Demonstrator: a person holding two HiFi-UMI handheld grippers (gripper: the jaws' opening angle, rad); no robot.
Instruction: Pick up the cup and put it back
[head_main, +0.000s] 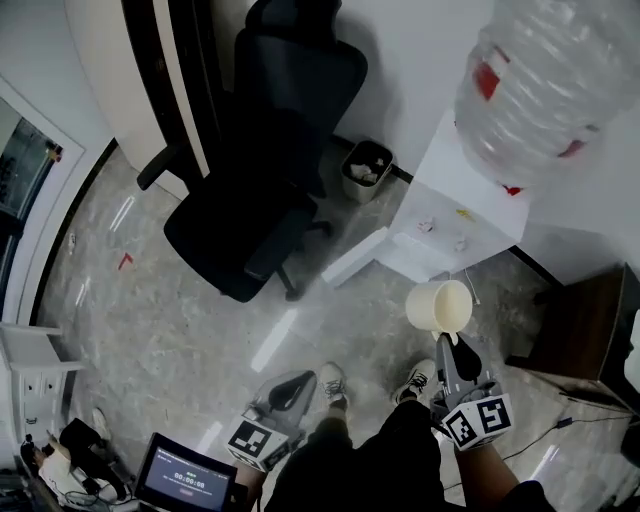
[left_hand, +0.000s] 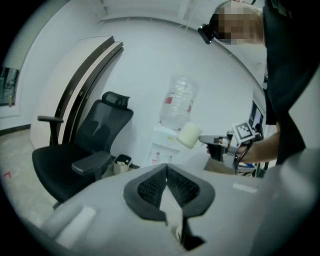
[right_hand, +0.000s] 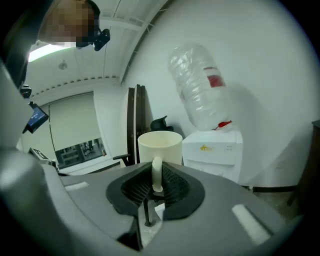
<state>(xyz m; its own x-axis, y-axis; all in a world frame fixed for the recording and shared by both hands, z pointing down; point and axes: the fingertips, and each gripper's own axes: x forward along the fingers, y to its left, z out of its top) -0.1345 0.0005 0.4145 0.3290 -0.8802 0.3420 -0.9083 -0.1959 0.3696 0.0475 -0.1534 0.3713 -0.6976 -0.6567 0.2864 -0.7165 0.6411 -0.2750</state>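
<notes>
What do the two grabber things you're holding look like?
The left gripper and the right gripper are both grey plastic shells with black, ribbed fingers at the front. Each carries a white cube with black square markers.

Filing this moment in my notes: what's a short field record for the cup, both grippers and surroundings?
cup: cream, in the air, gripped by its handle
right gripper: shut on the cup's handle
left gripper: fingers together, empty
surroundings: water dispenser with bottle, black office chair, bin
</notes>
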